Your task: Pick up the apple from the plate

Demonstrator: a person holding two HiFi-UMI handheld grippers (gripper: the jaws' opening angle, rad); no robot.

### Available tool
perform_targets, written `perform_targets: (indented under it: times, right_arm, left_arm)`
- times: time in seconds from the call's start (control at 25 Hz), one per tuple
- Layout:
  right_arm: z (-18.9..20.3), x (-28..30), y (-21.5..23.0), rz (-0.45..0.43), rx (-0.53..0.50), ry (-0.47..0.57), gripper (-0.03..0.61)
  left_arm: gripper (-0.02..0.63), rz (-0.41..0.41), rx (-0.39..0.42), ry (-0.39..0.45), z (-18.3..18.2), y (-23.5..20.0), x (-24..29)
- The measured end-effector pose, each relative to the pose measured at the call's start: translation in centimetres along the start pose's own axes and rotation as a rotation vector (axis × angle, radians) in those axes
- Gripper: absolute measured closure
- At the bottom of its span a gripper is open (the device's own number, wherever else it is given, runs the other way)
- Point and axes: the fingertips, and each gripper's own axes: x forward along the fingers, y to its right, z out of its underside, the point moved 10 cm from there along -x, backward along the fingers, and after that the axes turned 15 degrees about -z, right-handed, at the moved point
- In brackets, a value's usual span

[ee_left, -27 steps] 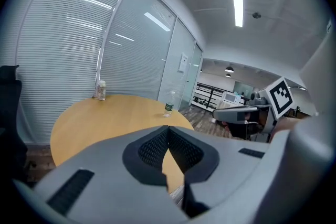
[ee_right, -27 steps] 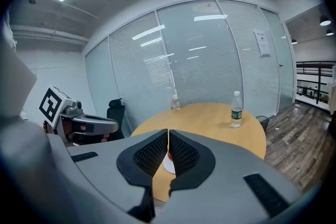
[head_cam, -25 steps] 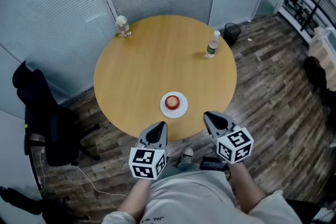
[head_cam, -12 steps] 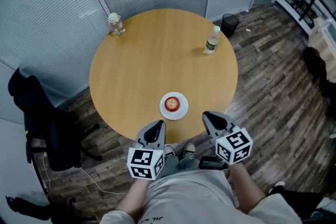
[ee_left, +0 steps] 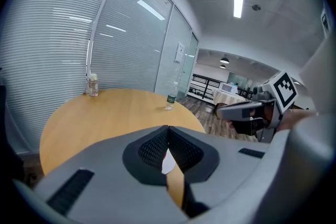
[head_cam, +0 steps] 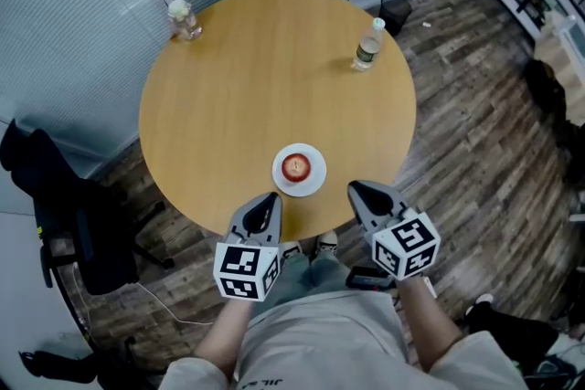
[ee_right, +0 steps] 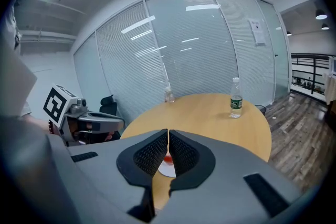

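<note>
A red apple [head_cam: 295,166] sits on a small white plate [head_cam: 316,181] near the front edge of the round wooden table [head_cam: 256,78]. My left gripper [head_cam: 266,200] hovers at that edge, just left of the plate, its jaws shut and empty. My right gripper [head_cam: 356,189] is level with it to the plate's right, also shut with nothing held. In the right gripper view a sliver of apple [ee_right: 167,159] and plate [ee_right: 170,170] shows through the slit under the closed jaws. The left gripper view shows only a bit of the plate [ee_left: 168,163].
A plastic water bottle [head_cam: 368,47] stands at the table's far right and a glass jar [head_cam: 182,18] at its far left. A dark chair with a jacket [head_cam: 69,215] stands left of the table. Blinds and glass walls lie beyond it, wood floor all round.
Both grippers have come forward and lower towards the table's front edge, so the plate now lies closer between them. Both jaws stayed shut.
</note>
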Motion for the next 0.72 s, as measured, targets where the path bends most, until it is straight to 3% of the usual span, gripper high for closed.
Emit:
perform_targets:
  times: [0.72]
  right_arm:
    - [2.5,3.5,2.4,0.001,0.063,-0.065,0.546]
  left_arm:
    - [0.609,0.008,0.055,-0.093,3.0,-0.9,6.8]
